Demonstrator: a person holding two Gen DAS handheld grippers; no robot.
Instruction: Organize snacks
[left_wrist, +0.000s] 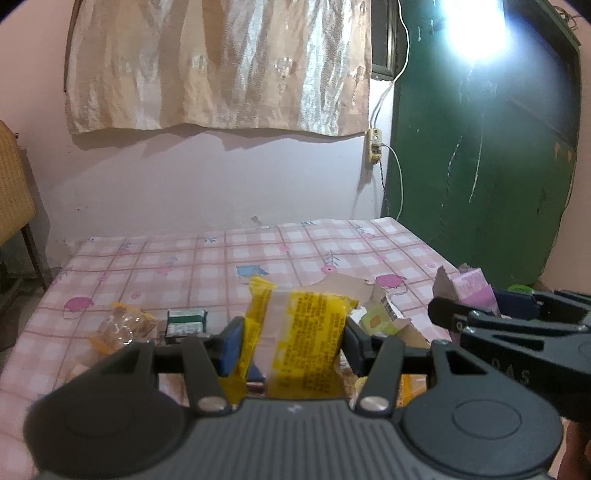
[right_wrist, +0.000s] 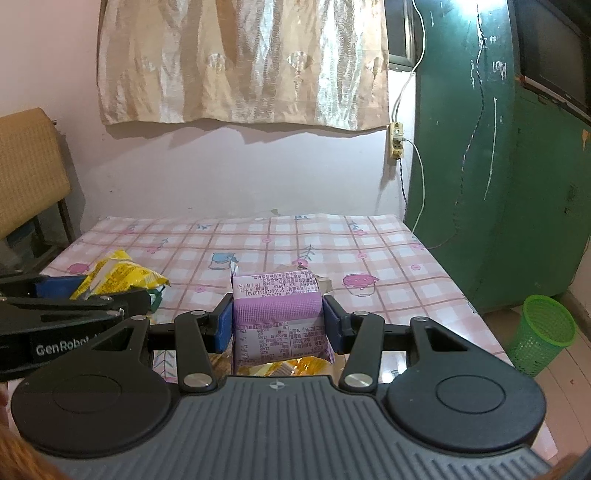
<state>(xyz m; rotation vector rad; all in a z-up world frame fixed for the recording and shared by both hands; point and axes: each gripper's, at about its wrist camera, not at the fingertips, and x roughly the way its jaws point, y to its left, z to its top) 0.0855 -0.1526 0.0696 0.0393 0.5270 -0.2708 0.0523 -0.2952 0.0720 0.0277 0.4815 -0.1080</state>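
Left gripper (left_wrist: 293, 341) is clamped on a yellow snack packet (left_wrist: 299, 332), pads pressing both sides; the packet stands upright between the fingers at lower centre of the left wrist view, above the pink checked tablecloth (left_wrist: 184, 266). Right gripper (right_wrist: 277, 325) is clamped on a purple snack packet (right_wrist: 279, 314), held at centre of the right wrist view, printed label facing the camera.

Each gripper shows in the other's view: right one with the purple packet at right edge of the left view, left one with the yellow packet at left edge of the right view.

On the cloth, lower left of the left view: a clear orange wrapper (left_wrist: 118, 326) and beside it a small green packet (left_wrist: 185, 322). An opened cardboard box (left_wrist: 380, 314) sits just behind the yellow packet. More yellow wrappers (right_wrist: 280, 367) lie under the purple packet. A green basket (right_wrist: 543, 332) stands on the floor, lower right of the right view.
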